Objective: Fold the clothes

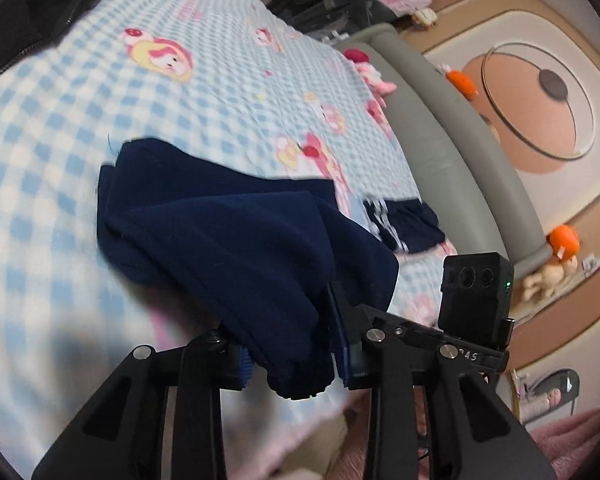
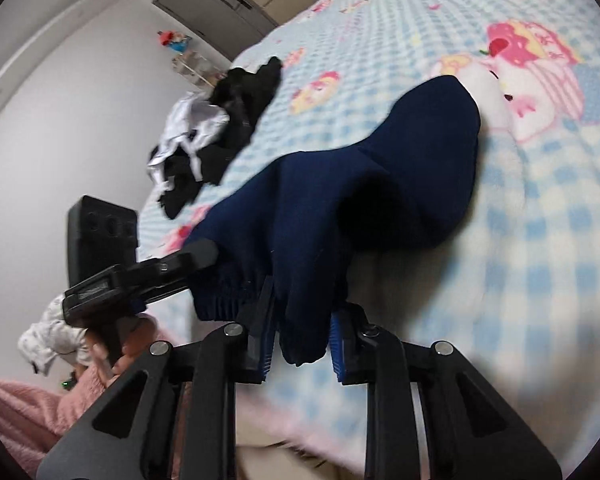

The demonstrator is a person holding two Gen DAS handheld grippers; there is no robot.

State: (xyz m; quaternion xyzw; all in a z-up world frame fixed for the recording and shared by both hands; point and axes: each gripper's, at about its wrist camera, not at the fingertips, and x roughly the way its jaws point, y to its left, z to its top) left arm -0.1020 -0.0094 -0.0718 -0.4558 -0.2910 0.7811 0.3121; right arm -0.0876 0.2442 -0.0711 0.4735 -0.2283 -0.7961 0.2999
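Observation:
A navy blue garment (image 1: 228,232) with an elastic hem lies bunched on the blue checked bed cover (image 1: 80,128). My left gripper (image 1: 294,360) is shut on its near hem, and the cloth hangs between the blue pads (image 1: 245,368). In the right wrist view the same navy garment (image 2: 380,168) rises from the bed cover (image 2: 520,240) toward me. My right gripper (image 2: 300,344) is shut on a fold of its hem. The left gripper (image 2: 202,256) shows there at the left, clamped on the elastic edge beside mine. The right gripper's body (image 1: 476,296) sits close at the right in the left wrist view.
A pile of black and white clothes (image 2: 216,120) lies farther along the bed, seen too as black clothes (image 1: 40,12). A navy piece with white stripes (image 1: 400,220) rests by the grey padded bed edge (image 1: 440,144). Plush toys (image 1: 556,256) sit beyond it. A pink sleeve (image 2: 24,412) is at lower left.

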